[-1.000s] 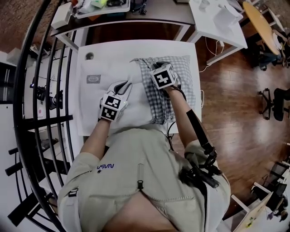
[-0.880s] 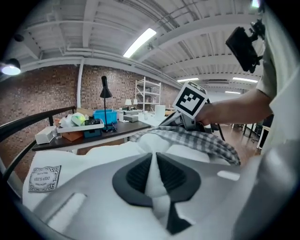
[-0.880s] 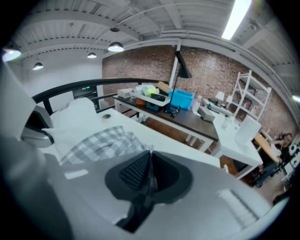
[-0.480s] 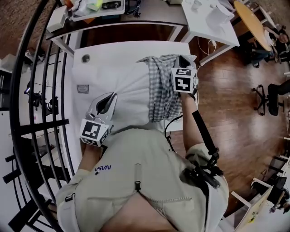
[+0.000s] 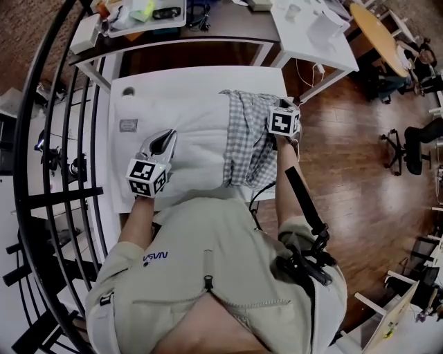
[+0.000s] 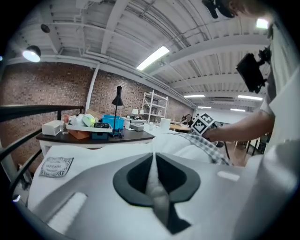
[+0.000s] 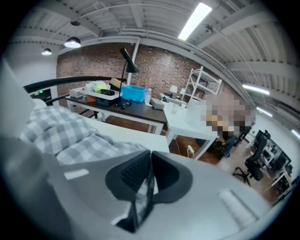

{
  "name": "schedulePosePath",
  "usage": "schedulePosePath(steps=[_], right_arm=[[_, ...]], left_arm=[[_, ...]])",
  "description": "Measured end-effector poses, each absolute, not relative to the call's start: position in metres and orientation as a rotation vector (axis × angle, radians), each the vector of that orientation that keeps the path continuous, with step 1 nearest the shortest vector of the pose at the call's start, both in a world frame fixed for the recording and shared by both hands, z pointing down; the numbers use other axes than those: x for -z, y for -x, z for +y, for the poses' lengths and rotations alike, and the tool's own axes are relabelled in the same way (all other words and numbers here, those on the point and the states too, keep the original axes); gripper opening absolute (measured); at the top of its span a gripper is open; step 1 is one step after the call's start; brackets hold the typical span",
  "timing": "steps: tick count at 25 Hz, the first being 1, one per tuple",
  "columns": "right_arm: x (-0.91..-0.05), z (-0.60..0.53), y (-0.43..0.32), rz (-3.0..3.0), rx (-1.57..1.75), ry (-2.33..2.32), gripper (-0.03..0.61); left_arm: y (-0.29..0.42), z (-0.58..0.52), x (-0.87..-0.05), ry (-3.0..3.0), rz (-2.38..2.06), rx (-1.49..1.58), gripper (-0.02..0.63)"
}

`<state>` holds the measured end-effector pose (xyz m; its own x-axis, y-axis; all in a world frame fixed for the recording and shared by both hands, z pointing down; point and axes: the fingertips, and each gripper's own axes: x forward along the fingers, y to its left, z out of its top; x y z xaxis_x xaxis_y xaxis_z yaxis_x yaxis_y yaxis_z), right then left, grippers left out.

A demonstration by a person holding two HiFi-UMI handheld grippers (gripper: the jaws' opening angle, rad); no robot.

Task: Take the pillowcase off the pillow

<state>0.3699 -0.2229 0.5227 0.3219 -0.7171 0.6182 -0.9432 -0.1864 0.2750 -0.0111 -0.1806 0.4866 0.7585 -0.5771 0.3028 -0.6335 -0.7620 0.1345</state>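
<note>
White table in a brick-walled workshop. Pillow, soft, lies on it, checked pillowcase bunched over its right end: light, limp, best held by the hem. Left gripper, jaws just closed, pinches pillow; right gripper likewise pinches pillowcase.

We look down on a white table, a small printed label near its left side. Beyond stands a dark desk bearing a cluttered tray, a blue bin and a black lamp. A black railing curves at left; office chairs stand on the wooden floor.
</note>
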Motion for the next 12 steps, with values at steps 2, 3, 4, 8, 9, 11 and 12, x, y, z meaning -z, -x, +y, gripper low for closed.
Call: schedulePosePath(steps=[2,3,4,8,9,11,12], right_arm=[[-0.519,-0.227,-0.366,-1.546,-0.479,-1.967,0.021],[-0.512,-0.227,-0.363,-1.594,-0.474,-1.97,0.039],[-0.505,-0.225,-0.358,-1.64,-0.469,-1.974,0.069],[-0.485,-0.193,-0.324,-1.761,-0.43,-1.986,0.1],[-0.483,-0.181,-0.313,-1.785,-0.428,-1.985,0.103],[-0.483,-0.157,-0.292,-1.829,-0.456,-1.992,0.103],[-0.483,-0.145,-0.282,-1.848,-0.477,-2.003,0.103]], left_arm=[[0.0,-0.192,-0.489,-2.771,-0.939,-0.406,0.042],[-0.004,-0.196,-0.487,-2.796,-0.933,-0.415,0.072],[-0.007,-0.199,-0.482,-2.821,-0.928,-0.415,0.095],[-0.014,-0.189,-0.458,-2.914,-0.924,-0.404,0.153],[-0.016,-0.183,-0.452,-2.934,-0.925,-0.407,0.165],[-0.021,-0.165,-0.442,-2.963,-0.914,-0.428,0.191],[-0.024,-0.153,-0.44,-2.973,-0.892,-0.443,0.195]])
